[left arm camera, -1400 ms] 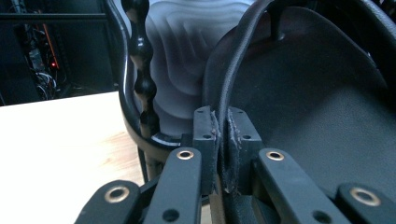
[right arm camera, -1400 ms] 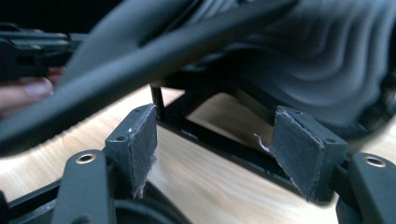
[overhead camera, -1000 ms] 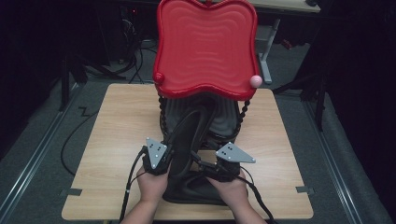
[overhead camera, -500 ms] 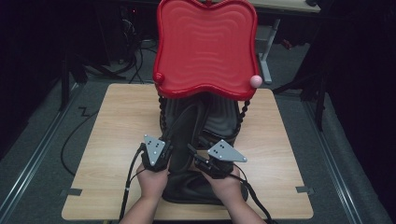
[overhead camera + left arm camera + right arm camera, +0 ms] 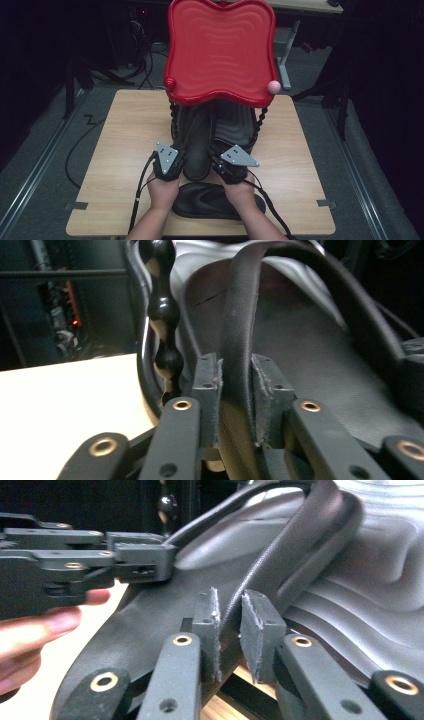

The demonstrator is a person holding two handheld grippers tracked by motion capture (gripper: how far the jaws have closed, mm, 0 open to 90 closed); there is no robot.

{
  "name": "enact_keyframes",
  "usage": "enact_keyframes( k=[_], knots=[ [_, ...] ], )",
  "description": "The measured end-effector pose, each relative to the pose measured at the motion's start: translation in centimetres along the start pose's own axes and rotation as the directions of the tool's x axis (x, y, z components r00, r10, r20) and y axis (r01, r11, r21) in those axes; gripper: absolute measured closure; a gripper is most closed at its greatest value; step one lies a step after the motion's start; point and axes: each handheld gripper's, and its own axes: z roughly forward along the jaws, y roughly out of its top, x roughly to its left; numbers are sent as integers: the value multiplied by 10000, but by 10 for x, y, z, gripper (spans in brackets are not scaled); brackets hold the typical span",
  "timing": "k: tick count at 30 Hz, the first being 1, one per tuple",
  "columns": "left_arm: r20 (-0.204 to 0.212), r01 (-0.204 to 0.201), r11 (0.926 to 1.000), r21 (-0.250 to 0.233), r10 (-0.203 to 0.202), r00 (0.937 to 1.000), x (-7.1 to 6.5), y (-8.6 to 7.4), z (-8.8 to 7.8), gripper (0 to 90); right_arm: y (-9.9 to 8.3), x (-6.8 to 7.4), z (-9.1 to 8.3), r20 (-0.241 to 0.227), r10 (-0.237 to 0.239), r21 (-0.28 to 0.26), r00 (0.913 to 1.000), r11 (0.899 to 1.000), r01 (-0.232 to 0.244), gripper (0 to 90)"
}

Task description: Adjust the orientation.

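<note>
2 grippers work the upright black rubber sandal (image 5: pixel 197 145) in the red-topped rack (image 5: pixel 220 50). Left gripper (image 5: pixel 236 400) has just eased but still clasps the strap's (image 5: pixel 240 340) left branch; right gripper (image 5: pixel 230 630) has just been closing on its right branch, probably steadying the sandal for lifting.

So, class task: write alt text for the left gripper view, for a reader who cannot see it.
The left gripper has its two black jaws on either side of a dark strap of a black sandal, and they have just been opening. A glossy black beaded post rises to the left, over a pale wooden table.
</note>
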Motion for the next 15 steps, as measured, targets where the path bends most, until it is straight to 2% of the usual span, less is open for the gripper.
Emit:
enact_keyframes(
  k=[3, 7, 11, 15],
  knots=[
    [314, -8, 10000, -50, 10, 9995, 0, 2, -3, 689, -1, -3, 2, 142, 69, 54, 9999, 10000, -70, 792],
    [596, -261, 9996, -111, 267, 9979, 0, 0, -5, 654, -1, -9, 7, 305, 259, -5, 9992, 9997, -259, 813],
    [634, -359, 9993, -143, 367, 9973, 0, 1, -2, 650, 1, -12, 10, 470, 319, -68, 9984, 9995, -316, 818],
    [473, -609, 9981, -41, 610, 9970, 2, 7, 8, 668, 5, -15, 14, 583, 319, -97, 9978, 9995, -314, 818]
  ],
)
